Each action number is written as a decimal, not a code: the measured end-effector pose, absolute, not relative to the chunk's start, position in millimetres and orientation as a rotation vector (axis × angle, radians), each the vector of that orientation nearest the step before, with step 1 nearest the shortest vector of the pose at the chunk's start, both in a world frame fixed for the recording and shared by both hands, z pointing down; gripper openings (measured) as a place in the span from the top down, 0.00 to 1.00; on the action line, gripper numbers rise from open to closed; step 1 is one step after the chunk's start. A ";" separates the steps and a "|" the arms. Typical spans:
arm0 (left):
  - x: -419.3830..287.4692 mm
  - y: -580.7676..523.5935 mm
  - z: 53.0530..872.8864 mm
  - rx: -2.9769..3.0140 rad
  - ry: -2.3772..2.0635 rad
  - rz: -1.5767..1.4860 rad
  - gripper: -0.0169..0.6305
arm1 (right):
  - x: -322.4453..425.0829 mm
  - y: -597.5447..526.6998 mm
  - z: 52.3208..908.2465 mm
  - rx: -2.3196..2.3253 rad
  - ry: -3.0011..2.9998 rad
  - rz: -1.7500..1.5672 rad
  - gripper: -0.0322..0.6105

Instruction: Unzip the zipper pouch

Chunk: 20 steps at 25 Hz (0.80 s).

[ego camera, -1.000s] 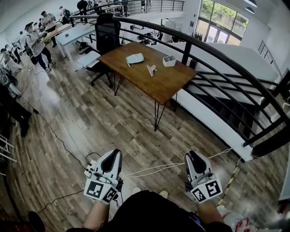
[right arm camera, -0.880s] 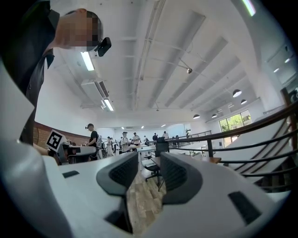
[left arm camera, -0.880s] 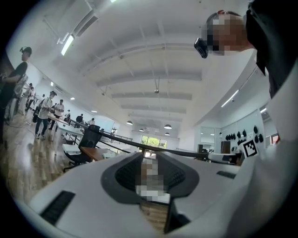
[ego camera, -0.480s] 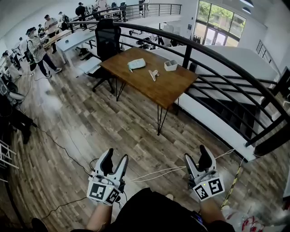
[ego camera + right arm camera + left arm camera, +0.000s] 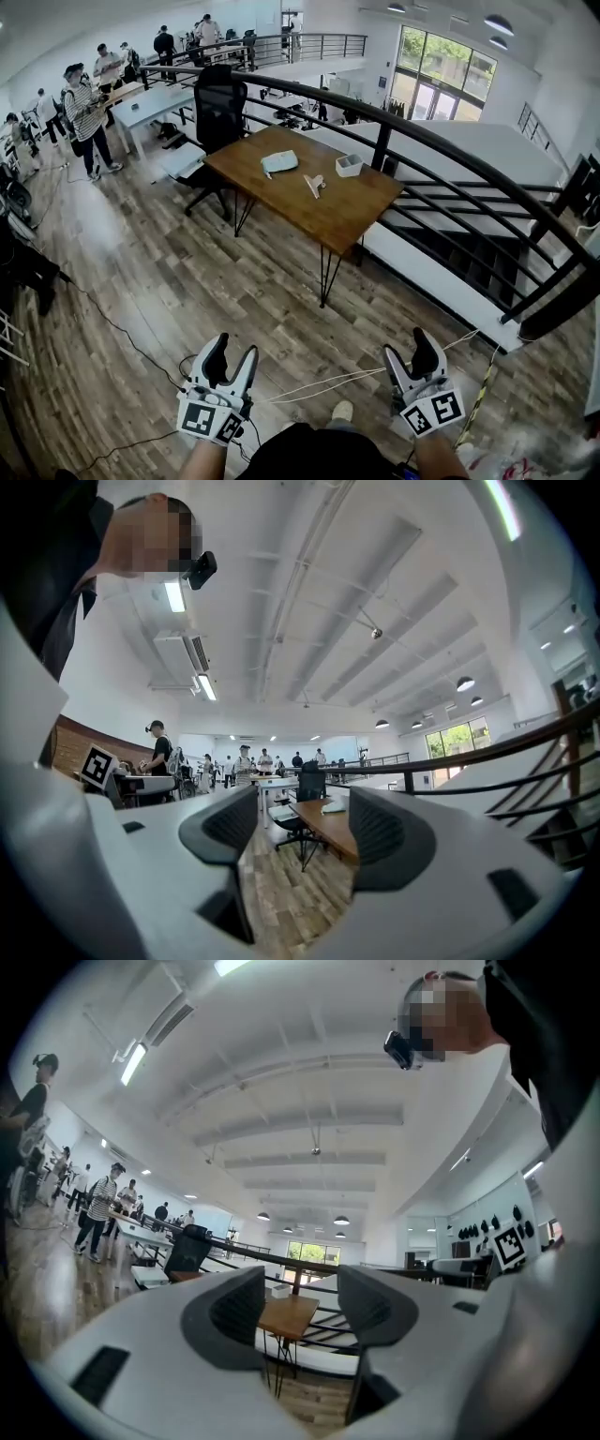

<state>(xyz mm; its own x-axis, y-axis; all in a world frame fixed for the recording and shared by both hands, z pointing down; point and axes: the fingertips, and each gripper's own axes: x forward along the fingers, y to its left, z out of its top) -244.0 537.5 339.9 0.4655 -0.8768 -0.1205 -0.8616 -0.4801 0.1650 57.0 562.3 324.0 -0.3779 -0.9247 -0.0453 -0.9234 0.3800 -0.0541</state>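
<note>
A pale zipper pouch (image 5: 279, 162) lies at the far end of a brown wooden table (image 5: 323, 211), several steps ahead of me across the wood floor. In the right gripper view the pouch (image 5: 333, 807) shows small on the table (image 5: 330, 829) between the jaws. My left gripper (image 5: 232, 351) and right gripper (image 5: 409, 349) are held low in front of my body, far from the table. Both are open after just opening, with nothing between their jaws. In the left gripper view the left gripper (image 5: 305, 1312) frames the distant table (image 5: 287, 1315).
A white box (image 5: 349, 166) and a small pale object (image 5: 314, 184) also lie on the table. A black office chair (image 5: 218, 98) stands behind it. A curved black railing (image 5: 441, 150) runs along the right. Cables (image 5: 122, 333) trail over the floor. People (image 5: 86, 105) stand far left.
Both grippers went from shut to open. The hands edged forward, and the head view tilted up slightly, so the table sits a little lower in the picture.
</note>
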 end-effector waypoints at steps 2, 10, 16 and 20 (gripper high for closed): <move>-242.7 531.5 342.0 2.610 -1.561 -0.281 0.59 | 58.9 555.3 327.9 -1.713 2.551 -0.045 0.51; -229.9 494.3 342.6 2.573 -1.639 -0.230 0.59 | 64.6 490.9 342.7 -1.602 2.611 -0.079 0.58; -208.1 447.4 338.1 2.565 -1.707 -0.194 0.60 | 85.3 430.9 349.5 -1.519 2.644 -0.097 0.60; -175.8 411.1 338.2 2.560 -1.714 -0.183 0.60 | 115.7 396.3 355.9 -1.507 2.652 -0.102 0.61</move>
<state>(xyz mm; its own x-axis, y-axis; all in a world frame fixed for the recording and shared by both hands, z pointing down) -175.8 411.1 338.2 0.3765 -0.9239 -0.0678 -0.9174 -0.3820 0.1119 115.7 396.3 355.9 -0.5092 -0.8594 -0.0453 -0.8534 0.5110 -0.1023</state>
